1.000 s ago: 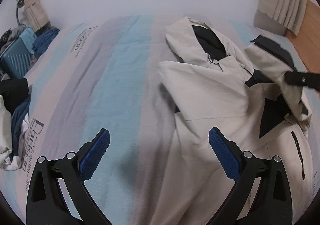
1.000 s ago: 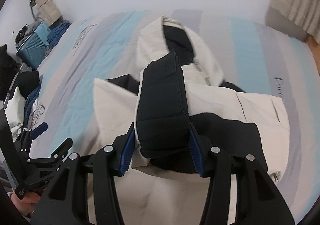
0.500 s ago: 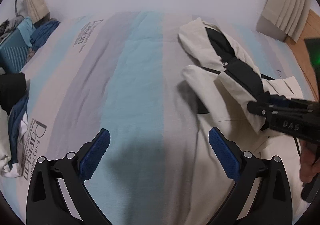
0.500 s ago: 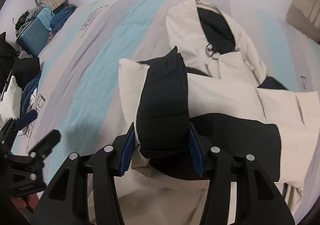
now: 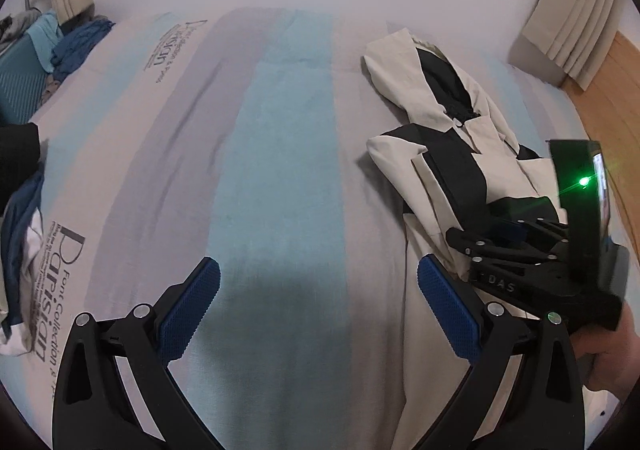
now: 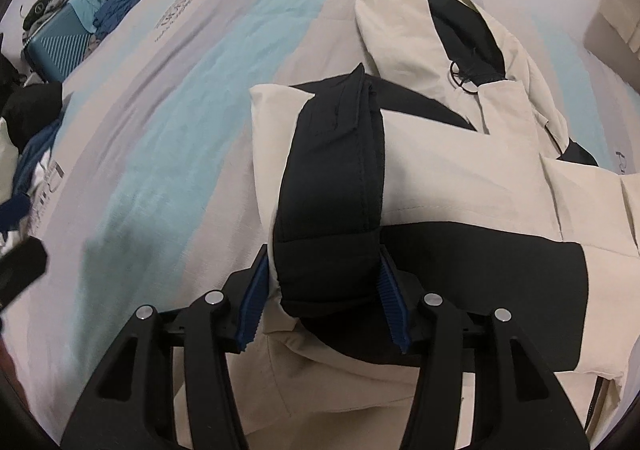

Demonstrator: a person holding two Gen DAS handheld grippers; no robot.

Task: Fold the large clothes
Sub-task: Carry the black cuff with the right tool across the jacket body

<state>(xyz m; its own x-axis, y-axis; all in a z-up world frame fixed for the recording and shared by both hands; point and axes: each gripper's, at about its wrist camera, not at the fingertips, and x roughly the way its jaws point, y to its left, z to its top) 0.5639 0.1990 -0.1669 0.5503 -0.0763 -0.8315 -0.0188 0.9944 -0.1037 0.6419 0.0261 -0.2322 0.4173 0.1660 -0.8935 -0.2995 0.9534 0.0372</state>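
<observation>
A cream and black hooded jacket (image 5: 432,154) lies on the striped bed (image 5: 280,170), at the right of the left wrist view. Its hood (image 6: 404,22) points to the far wall. My right gripper (image 6: 324,290) is shut on the jacket's black sleeve cuff (image 6: 332,186) and holds it over the jacket body (image 6: 460,178). The right gripper also shows in the left wrist view (image 5: 472,250), low over the jacket. My left gripper (image 5: 320,302) is open and empty above the bare bedsheet, left of the jacket.
A teal suitcase (image 6: 56,46) and a heap of dark and blue clothes (image 5: 24,178) sit at the bed's left side. Beige curtains (image 5: 572,22) and wooden floor (image 5: 616,90) lie to the right. A pale wall stands behind the bed.
My right gripper carried the sleeve cuff leftward and down across the jacket. My left gripper moved left off the jacket and now hangs over bare sheet.
</observation>
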